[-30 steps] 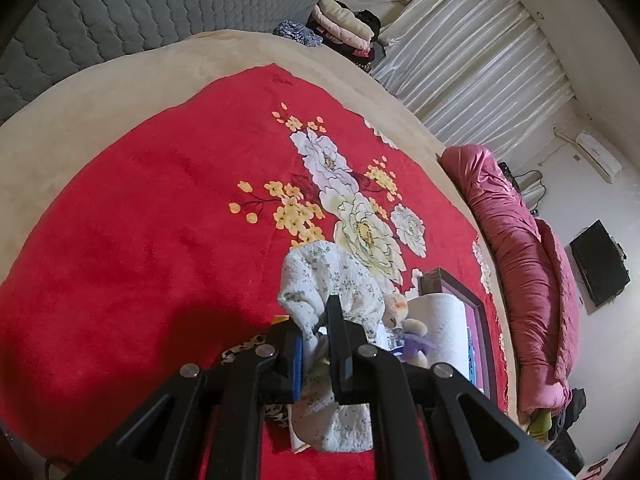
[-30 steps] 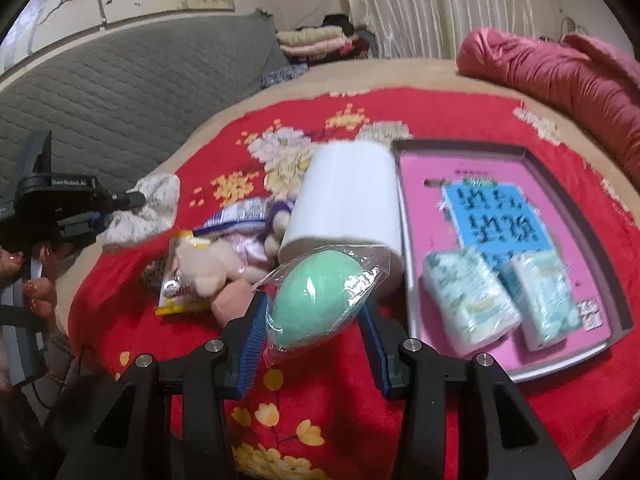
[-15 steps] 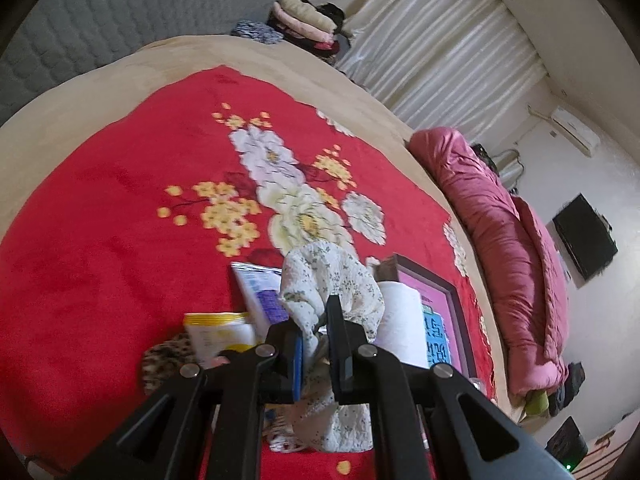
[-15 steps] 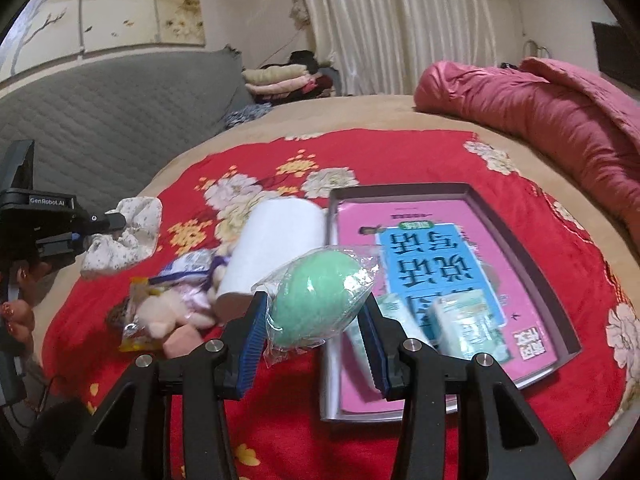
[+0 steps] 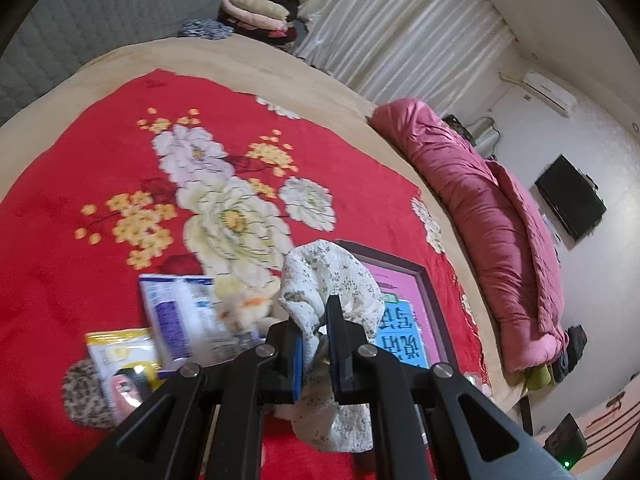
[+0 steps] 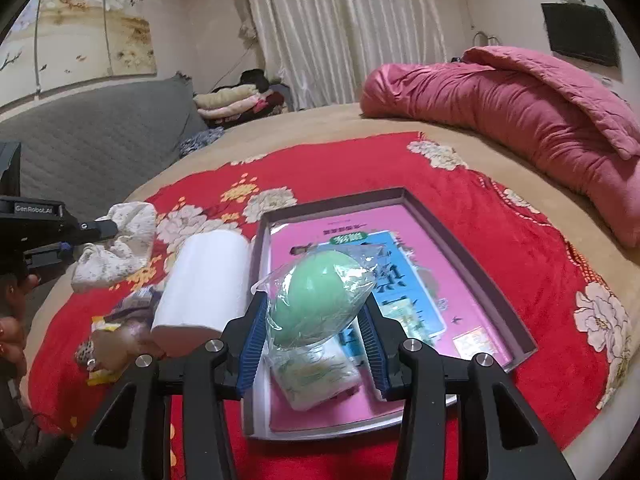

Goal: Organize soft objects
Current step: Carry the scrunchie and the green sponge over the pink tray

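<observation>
left gripper [image 5: 316,344] clamped, right gripper [image 6: 314,332] gripping

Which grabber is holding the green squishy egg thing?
The right gripper holds the green egg, wrapped in clear plastic, above the tray. The left gripper pinches a flowery cloth instead.

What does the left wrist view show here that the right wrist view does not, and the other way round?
Only the left wrist view: the left tool seen head-on, shut on the floral cloth, and a blue-and-white packet beside it.

Only the right wrist view: the right tool shut on a bagged green sponge, a white paper roll, and a tissue pack in the tray.

Both: the red floral blanket, the pink-lined tray, the rolled pink quilt, and the cloth.
</observation>
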`<state>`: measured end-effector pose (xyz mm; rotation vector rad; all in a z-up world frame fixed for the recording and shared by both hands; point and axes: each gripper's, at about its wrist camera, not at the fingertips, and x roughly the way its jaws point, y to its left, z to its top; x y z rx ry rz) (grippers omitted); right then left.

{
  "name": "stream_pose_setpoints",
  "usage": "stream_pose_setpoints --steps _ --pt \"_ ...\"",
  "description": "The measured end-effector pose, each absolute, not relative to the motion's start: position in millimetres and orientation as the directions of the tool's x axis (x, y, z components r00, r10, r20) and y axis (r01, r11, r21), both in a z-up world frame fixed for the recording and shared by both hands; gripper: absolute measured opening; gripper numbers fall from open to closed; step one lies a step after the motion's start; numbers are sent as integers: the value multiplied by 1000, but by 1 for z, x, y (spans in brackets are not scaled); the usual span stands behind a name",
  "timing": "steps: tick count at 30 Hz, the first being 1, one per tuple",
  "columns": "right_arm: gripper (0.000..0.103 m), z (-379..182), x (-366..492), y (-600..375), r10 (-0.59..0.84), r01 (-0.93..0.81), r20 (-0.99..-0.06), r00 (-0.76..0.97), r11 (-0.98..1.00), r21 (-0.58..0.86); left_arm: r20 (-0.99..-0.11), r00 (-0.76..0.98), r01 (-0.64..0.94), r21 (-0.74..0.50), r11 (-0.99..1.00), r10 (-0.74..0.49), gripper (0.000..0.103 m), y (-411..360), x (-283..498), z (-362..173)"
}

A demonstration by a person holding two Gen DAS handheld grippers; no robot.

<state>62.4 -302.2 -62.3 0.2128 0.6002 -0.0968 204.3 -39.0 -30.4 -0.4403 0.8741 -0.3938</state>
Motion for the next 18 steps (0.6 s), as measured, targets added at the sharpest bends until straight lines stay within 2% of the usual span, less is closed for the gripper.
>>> stream_pose_setpoints --steps 18 --pt "46 -65 59 -338 -150 307 -577 803 934 185 -698 478 297 -442 846 -533 10 -160 224 -39"
